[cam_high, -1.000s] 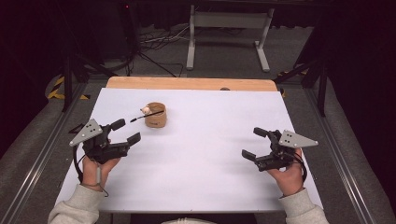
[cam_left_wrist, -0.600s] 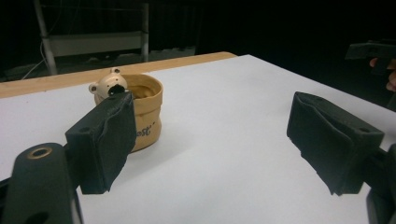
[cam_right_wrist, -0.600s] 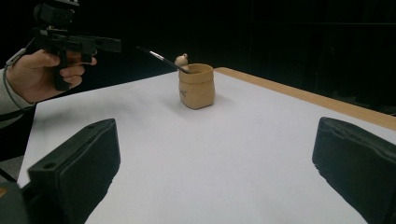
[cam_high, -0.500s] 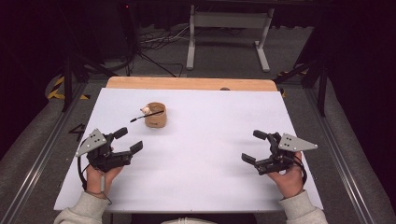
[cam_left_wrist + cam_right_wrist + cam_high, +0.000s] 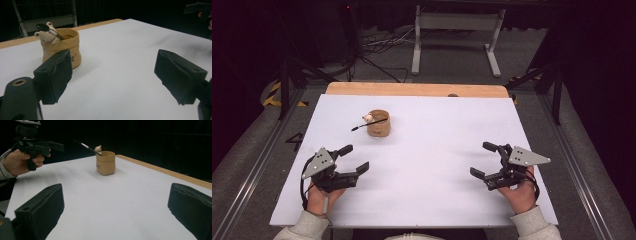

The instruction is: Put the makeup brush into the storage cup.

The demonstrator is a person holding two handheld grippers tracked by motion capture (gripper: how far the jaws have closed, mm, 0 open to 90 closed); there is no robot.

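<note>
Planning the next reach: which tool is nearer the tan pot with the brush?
Left. The left tool sits just in front of the tan pot; the right tool is far across the table.

The pot (image 5: 379,124) stands far-left on the table (image 5: 437,200) — a brush (image 5: 368,123) inside it.

Matt tan ceramic-looking pot (image 5: 379,124), smooth white tabletop (image 5: 437,150)

Both hands sit low near the table's close edge, the left gripper (image 5: 354,159) and the right gripper (image 5: 484,160) each with jaws spread wide, gripping nothing, pointing inward.
</note>
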